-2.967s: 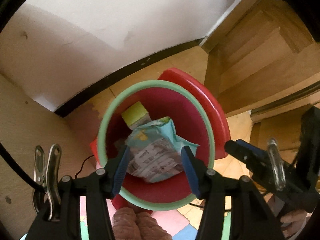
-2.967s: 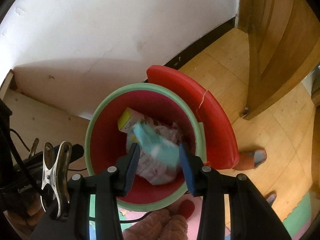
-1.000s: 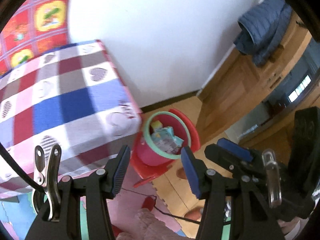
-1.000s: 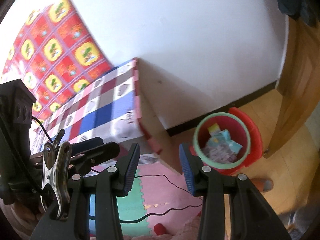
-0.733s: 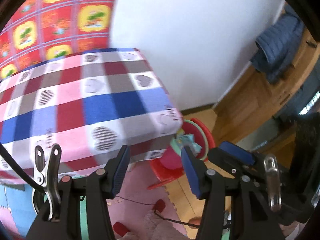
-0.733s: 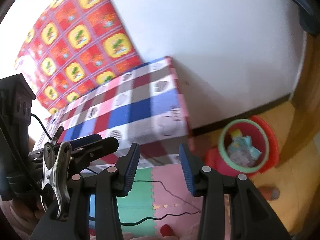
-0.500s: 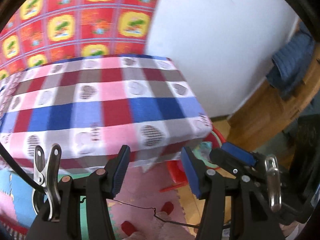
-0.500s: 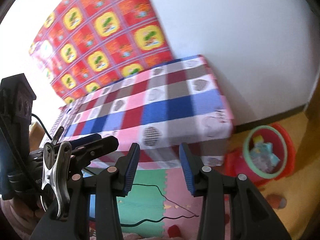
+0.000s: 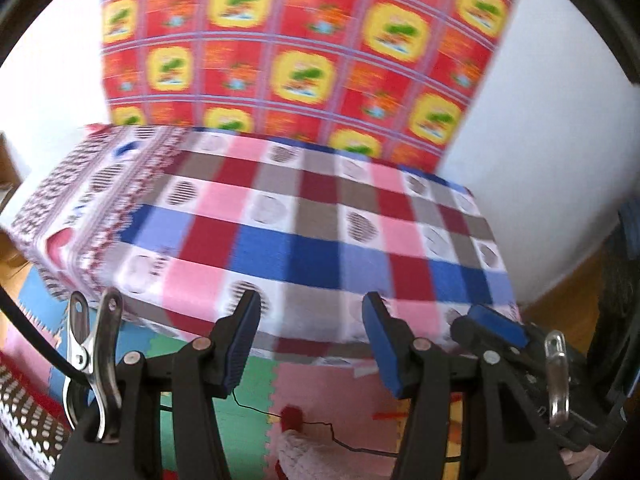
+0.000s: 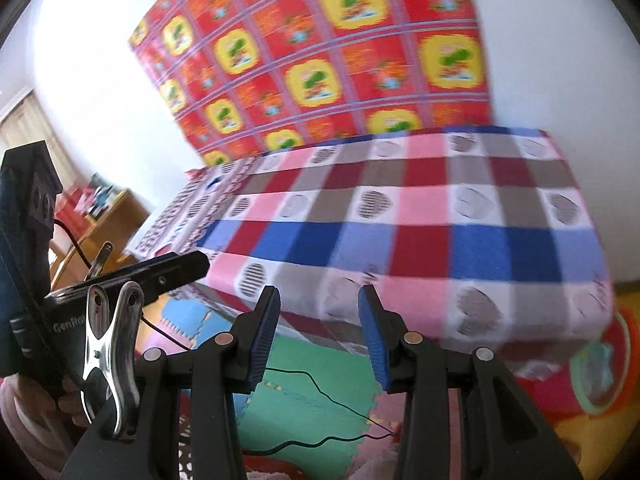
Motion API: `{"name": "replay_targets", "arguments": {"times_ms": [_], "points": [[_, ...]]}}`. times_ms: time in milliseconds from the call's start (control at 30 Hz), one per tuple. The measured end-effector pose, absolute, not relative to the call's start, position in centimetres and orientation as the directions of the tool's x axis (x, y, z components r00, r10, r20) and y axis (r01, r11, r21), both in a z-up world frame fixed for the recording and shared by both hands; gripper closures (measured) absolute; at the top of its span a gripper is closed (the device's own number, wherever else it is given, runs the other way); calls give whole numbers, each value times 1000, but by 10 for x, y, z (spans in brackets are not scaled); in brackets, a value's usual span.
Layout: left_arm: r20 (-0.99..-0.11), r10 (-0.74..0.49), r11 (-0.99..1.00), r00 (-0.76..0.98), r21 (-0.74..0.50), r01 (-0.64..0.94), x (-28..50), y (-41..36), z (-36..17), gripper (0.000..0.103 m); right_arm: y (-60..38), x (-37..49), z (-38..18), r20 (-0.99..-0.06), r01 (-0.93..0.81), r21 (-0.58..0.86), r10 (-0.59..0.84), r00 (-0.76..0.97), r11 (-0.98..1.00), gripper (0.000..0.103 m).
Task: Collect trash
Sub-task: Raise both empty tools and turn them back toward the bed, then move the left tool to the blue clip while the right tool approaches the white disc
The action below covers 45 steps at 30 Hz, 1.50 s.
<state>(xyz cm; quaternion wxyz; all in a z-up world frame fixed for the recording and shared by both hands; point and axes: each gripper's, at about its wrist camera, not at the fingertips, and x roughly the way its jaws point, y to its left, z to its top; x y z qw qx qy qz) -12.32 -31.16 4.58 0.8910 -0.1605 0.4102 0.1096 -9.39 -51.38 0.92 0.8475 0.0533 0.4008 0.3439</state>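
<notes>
The red bin with a green rim (image 10: pixel 596 376) stands on the floor at the lower right of the right wrist view, partly behind the table corner, with light blue wrappers (image 10: pixel 598 360) inside. It does not show in the left wrist view. My left gripper (image 9: pixel 310 340) is open and empty, facing the table's front edge. My right gripper (image 10: pixel 318 334) is open and empty, also facing the table's front edge. The right gripper's body shows at the right of the left wrist view (image 9: pixel 504 336). I see no trash on the table top.
A table with a red, blue, pink and brown checked cloth (image 9: pixel 312 224) (image 10: pixel 420 216) fills the middle. A red and yellow patterned sheet (image 9: pixel 304 48) hangs on the white wall behind. Foam floor mats (image 10: pixel 304 400) with a thin black cable lie below. A wooden shelf (image 10: pixel 108 216) stands at the left.
Both grippers have swung left and up, away from the bin, and face the table. The bin has left the left wrist view. Both stay open and empty.
</notes>
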Motion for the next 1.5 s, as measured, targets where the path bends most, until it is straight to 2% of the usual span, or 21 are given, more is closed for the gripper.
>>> {"name": "replay_targets", "arguments": {"times_ms": [433,667,867,1133,1500], "points": [[-770,225,855,597,-138,-500,-108,-184,57,48,-387,-38,20,-622,-678,385,719,311,626,61],[-777,276,814,565,-123,-567,-89,-122,55,48,-327,-9,21,-621,-712,396,740,259,580,61],[-794,272,789,544,-139,-598,-77,-72,48,48,-287,9,20,-638,-721,388,732,239,574,61],[-795,243,822,556,-136,-552,-53,-3,35,48,-237,19,14,-656,-700,374,707,264,608,61],[-811,104,926,576,-133,-354,1,89,12,48,-166,21,1,-677,-513,366,600,426,777,61]]}}
